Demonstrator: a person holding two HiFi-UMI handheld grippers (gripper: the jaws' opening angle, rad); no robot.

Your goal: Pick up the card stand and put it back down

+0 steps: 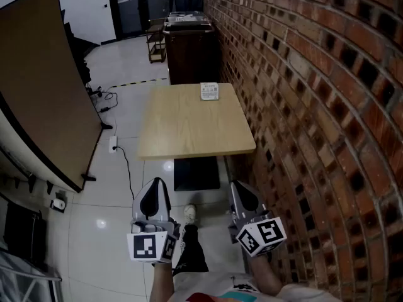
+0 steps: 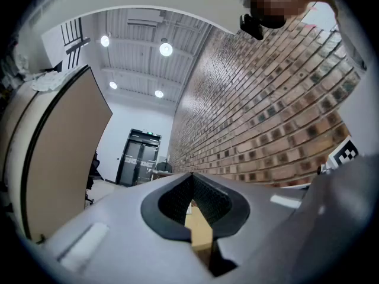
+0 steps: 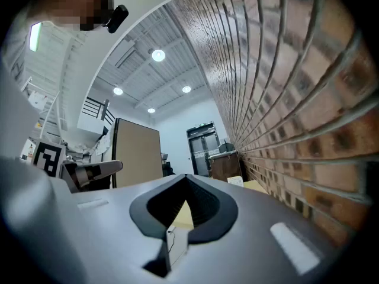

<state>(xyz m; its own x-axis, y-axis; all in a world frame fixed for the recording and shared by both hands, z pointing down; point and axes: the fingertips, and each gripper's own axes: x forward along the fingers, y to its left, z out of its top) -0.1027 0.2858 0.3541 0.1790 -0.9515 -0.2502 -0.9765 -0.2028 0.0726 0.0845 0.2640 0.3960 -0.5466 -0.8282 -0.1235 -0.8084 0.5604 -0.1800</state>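
A small white card stand sits at the far edge of a light wooden table beside the brick wall. Both grippers hang well short of the table, over the floor near the person's feet. My left gripper is shut with nothing in it, its jaw tips meeting. My right gripper is also shut and empty. In the right gripper view the card stand shows as a small pale shape far ahead, past the shut right gripper. The left gripper view looks along the shut left gripper toward the table top.
A brick wall runs along the right. A large brown panel leans on the left, with cables and a power strip on the glossy floor. A dark cabinet stands behind the table. The table's black base lies just ahead.
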